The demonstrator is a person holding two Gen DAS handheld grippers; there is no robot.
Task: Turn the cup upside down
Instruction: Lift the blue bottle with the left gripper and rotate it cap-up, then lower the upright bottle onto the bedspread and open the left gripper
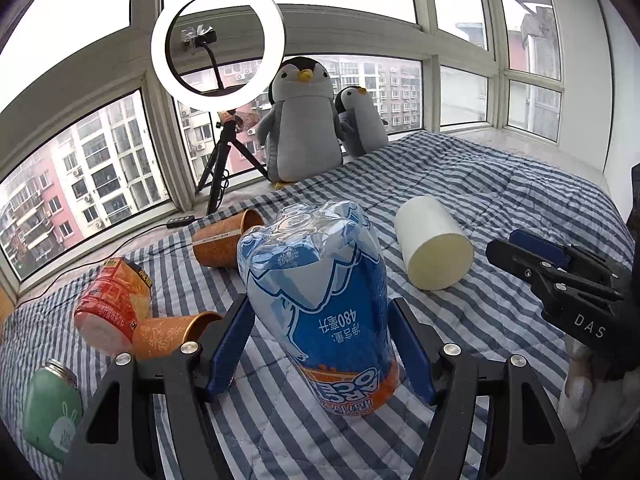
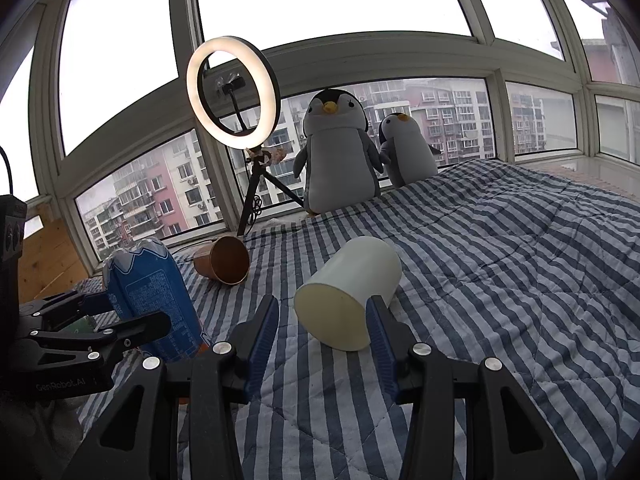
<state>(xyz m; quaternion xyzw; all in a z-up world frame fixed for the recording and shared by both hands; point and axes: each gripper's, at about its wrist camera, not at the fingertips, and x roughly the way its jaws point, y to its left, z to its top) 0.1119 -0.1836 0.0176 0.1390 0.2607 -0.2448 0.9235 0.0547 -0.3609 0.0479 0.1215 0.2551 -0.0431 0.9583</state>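
Blue bottle (image 1: 316,300) upended between wide left tool (image 1: 320,344), right tool (image 2: 322,344) wide beside cream cup (image 2: 352,292)

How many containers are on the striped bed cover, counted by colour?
Orange paper cup: 2
Cream cup: 1
Blue-label bottle: 1
Red-label bottle: 1
Green flask: 1
Total: 6
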